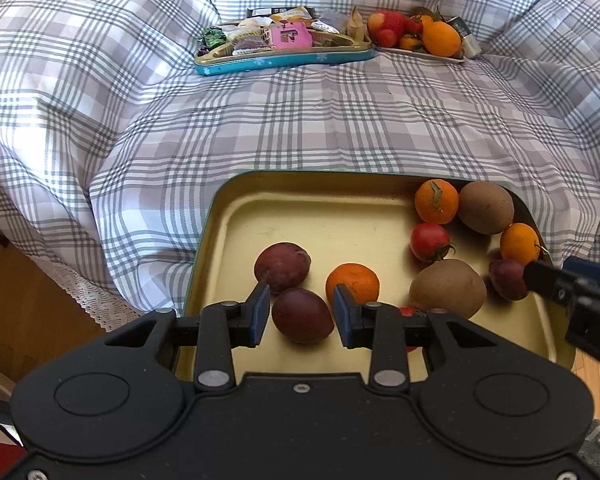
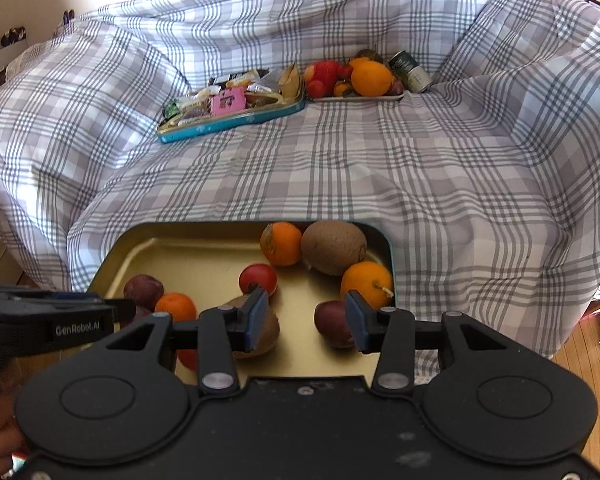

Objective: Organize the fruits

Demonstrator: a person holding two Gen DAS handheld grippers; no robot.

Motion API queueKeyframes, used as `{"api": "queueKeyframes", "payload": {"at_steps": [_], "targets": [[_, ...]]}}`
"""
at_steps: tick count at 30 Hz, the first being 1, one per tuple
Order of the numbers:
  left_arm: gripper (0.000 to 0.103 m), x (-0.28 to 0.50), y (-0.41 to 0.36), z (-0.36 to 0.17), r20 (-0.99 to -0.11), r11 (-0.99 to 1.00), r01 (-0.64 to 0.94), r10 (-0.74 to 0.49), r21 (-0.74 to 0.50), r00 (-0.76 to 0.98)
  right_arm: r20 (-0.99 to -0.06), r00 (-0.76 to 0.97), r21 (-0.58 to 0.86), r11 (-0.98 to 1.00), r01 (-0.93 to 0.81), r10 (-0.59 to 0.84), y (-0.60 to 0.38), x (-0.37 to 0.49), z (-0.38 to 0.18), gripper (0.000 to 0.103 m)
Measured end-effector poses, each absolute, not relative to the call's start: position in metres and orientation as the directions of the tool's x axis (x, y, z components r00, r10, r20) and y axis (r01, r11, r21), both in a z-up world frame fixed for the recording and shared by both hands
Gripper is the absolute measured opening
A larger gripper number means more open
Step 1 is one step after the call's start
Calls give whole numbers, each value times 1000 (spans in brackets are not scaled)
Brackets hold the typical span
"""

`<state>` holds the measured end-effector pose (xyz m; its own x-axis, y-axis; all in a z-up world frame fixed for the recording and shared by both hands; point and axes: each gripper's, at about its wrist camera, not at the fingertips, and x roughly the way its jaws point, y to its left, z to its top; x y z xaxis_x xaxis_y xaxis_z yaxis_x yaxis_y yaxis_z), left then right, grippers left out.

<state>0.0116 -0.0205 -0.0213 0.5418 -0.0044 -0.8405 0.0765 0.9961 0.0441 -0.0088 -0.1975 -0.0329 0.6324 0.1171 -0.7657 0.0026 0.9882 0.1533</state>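
A dark plum (image 1: 302, 315) is being framed between the parted, empty fingers of the left gripper (image 1: 301, 314) in the gold tray (image 1: 236, 216). Another plum (image 2: 334, 322) is being straddled by the right gripper (image 2: 307, 318), equally unclosed. Soft and smooth-skinned, each is probably best held gently across its middle.

Glossy gold metal tin (image 1: 236, 216); matt checked cloth (image 1: 300, 120) (creased)
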Motion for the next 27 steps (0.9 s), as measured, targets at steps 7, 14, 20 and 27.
{"api": "queueKeyframes", "payload": {"at_steps": [7,14,20,27], "targets": [[44,11,-19,-21,-840,996,72,-3,43,542,-784,611,137,991,2,107,-193,-10,-37,48],[44,7,-20,-21,-838,996,76,0,50,545,-795,599,134,991,22,94,-194,-10,-40,49],[44,5,-20,-21,-841,996,73,1,48,541,-809,580,133,991,25,94,-193,-10,-44,54],[44,6,-16,-22,-846,998,58,0,37,534,-814,572,133,991,18,99,-190,-10,-46,58]]}}
